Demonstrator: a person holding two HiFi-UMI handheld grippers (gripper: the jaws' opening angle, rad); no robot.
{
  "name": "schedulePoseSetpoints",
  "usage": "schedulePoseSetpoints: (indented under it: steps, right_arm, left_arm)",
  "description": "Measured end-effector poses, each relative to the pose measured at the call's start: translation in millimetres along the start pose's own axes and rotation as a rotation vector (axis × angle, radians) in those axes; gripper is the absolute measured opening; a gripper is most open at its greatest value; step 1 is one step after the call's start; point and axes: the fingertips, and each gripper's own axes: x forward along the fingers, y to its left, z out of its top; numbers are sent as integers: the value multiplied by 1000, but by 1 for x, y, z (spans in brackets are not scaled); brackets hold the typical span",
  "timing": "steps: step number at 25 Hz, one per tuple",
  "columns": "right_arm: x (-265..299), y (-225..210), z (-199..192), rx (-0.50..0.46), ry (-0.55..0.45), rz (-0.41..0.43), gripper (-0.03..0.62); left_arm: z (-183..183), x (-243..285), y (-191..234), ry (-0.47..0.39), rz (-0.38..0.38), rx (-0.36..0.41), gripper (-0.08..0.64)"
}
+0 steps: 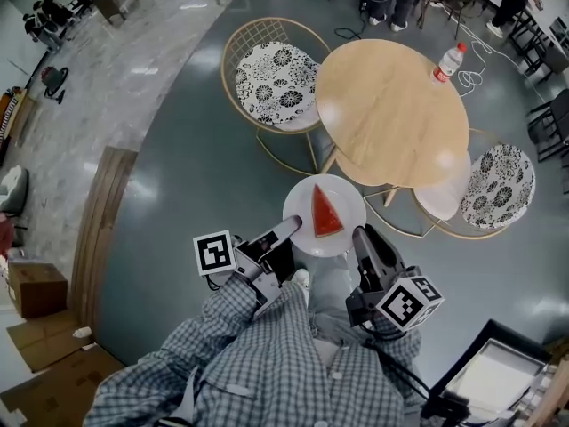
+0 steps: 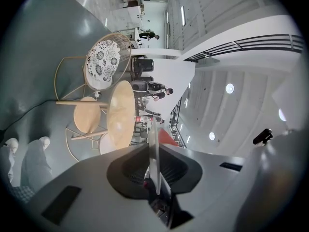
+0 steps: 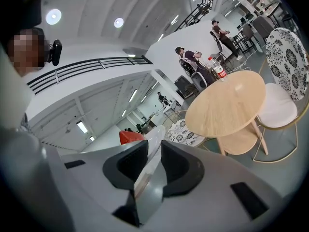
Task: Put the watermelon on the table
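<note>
A red watermelon slice (image 1: 326,213) lies on a white plate (image 1: 299,210) held in the air in front of me. My left gripper (image 1: 296,224) is shut on the plate's left rim and my right gripper (image 1: 356,231) is shut on its right rim. In the left gripper view the plate (image 2: 154,153) runs edge-on between the jaws, with the slice (image 2: 168,138) just beyond. In the right gripper view the plate (image 3: 153,149) sits clamped between the jaws and the slice (image 3: 130,136) shows to its left. The round wooden table (image 1: 391,114) stands just ahead of the plate.
A water bottle (image 1: 449,61) stands on the table's far right edge. A patterned wire chair (image 1: 271,83) is at the table's left, another (image 1: 498,185) at its right, and a lower round shelf (image 1: 378,169) sits under the top. Cardboard boxes (image 1: 34,287) lie far left. People stand beyond the table.
</note>
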Motion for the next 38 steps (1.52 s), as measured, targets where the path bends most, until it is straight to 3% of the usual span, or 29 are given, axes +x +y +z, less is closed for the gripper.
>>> schedulePoseSetpoints:
  steps: [5,26,38]
  right_arm:
    - [11,-12,10,0,8,14,95]
    - [88,-80,141,-50,117,101,89]
    - [105,-98,155,-16,152,123,86]
  left_arm:
    - [9,14,3,-12,5,19,44]
    - [67,147,-8,-178,-8,0,43]
    - [74,165,-1,-233,25,-4,43]
